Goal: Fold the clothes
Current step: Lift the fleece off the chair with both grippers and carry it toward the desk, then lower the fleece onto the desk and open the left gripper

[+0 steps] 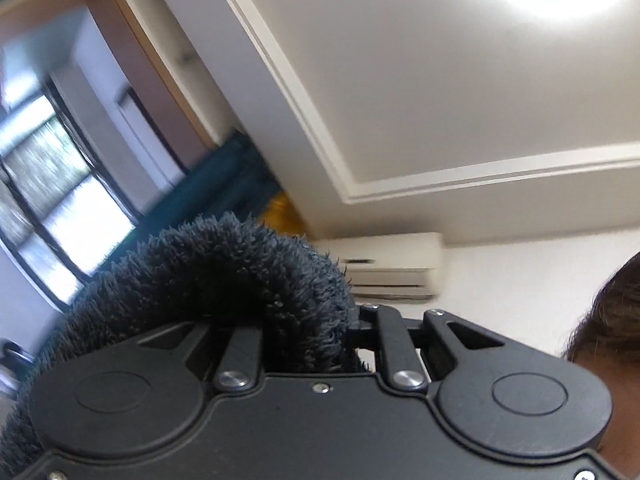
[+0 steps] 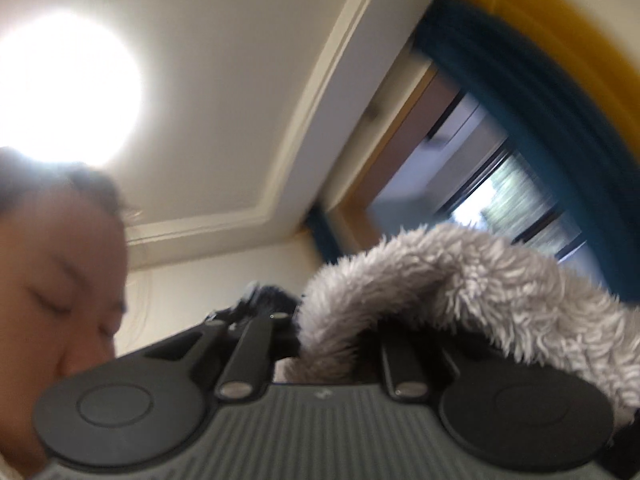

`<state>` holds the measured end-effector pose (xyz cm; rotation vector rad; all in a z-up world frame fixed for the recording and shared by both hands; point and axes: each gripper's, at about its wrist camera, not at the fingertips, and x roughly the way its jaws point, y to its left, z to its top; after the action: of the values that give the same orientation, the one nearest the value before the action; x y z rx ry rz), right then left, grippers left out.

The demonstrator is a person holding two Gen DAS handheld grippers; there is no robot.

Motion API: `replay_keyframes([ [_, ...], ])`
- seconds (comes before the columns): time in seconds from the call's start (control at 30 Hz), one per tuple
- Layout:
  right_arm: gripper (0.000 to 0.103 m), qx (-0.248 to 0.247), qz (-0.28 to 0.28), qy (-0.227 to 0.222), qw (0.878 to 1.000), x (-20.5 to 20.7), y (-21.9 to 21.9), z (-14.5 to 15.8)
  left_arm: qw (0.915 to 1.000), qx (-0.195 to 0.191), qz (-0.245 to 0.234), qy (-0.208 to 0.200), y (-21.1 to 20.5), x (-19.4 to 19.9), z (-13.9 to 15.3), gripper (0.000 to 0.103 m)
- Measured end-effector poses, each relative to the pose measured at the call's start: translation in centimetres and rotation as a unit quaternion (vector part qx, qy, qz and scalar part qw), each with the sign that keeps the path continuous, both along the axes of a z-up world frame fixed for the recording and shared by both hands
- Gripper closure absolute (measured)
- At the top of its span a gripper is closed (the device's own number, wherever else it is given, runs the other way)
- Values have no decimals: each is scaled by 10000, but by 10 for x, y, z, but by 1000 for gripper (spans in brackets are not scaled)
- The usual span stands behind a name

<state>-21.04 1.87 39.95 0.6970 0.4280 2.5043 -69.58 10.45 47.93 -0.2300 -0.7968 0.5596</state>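
Overhead, aimed at the ceiling (image 1: 440, 80) rather than at any bench or bed. Pinched in the narrow jaws of the left gripper (image 1: 348, 344): a thick fold of dark fleece (image 1: 224, 272), arched over the finger on the window (image 1: 60, 184) side and spilling down past the housing toward the lower left corner. Pinched likewise in the right gripper (image 2: 320, 344), jaws drawn close as far as the deep pile allows a reading: a hump of grey fleece (image 2: 460, 280), curled over the outer finger and trailing off to the lower right.

Impossible to say from these two views whether one garment with two faces or two separate pieces. Fingertips buried in pile on both sides, so the grip judged from the closed-in linkages and the lifted cloth, not seen outright.

Between the two tools, the person's face (image 2: 52, 280), close beside the right one and under the ceiling lamp (image 2: 68, 88). Beyond the right jaws, a small dark fuzzy shape (image 2: 264, 300), probably the other held corner, too blurred to confirm.

Key relation for the coming move: cloth hanging away from each pair of jaws on the outer side, with the bulk below and out of frame. Long axis probably running hand to hand; neither hand nearer, both already loaded. Likely to call for lowering onto a surface not visible here.
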Motion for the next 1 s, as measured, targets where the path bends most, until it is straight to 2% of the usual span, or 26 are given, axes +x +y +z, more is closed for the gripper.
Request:
replay_keyframes([
  [0.07, 90, -103, -739, 161, 9971, 12, -29, 9, 9990, -3, -456, -2, 24, 8, 10, 87],
  [0.13, 90, -197, -1478, 337, 9882, 18, -51, 23, 9962, 26, -873, 15, 48, 22, 21, 87],
  [0.2, 90, -198, -2307, 441, 9718, 28, -78, 39, 9922, 45, -1242, 34, 67, 41, 32, 87],
  [0.27, 90, -243, -3103, 557, 9487, 41, -105, 58, 9860, 111, -1665, 6, 79, 68, 40, 87],
  [0.33, 90, -250, -3893, 632, 9186, 53, -136, 78, 9788, 144, -2042, -51, 85, 99, 53, 87],
  [0.37, 90, -189, -4312, 641, 8998, 58, -153, 90, 9755, 162, -2192, -101, 85, 115, 63, 87],
  [0.47, 90, 157, -5470, 563, 8351, 72, -213, 125, 9666, 288, -2526, -318, 74, 154, 87, 87],
  [0.53, 90, 506, -6000, 505, 7968, 78, -253, 138, 9609, 462, -2696, -422, 62, 179, 95, 87],
  [0.63, 90, -33, -6406, 198, 7676, 114, -294, 116, 9510, 638, -3005, -361, 35, 222, 97, 87],
  [0.7, 90, -392, -6654, -8, 7454, 138, -321, 101, 9416, 582, -3314, -128, 20, 262, 89, 87],
  [0.83, 90, -1107, -7094, -418, 6948, 186, -375, 70, 9206, 73, -3811, 850, -11, 363, 60, 87],
  [0.9, 90, -1473, -7270, -622, 6678, 210, -401, 54, 9055, -205, -3963, 1506, -28, 423, 35, 87],
  [1.0, 90, -2526, -6916, -924, 6703, 239, -403, -10, 8868, -401, -3895, 2455, -57, 501, -8, 87],
])
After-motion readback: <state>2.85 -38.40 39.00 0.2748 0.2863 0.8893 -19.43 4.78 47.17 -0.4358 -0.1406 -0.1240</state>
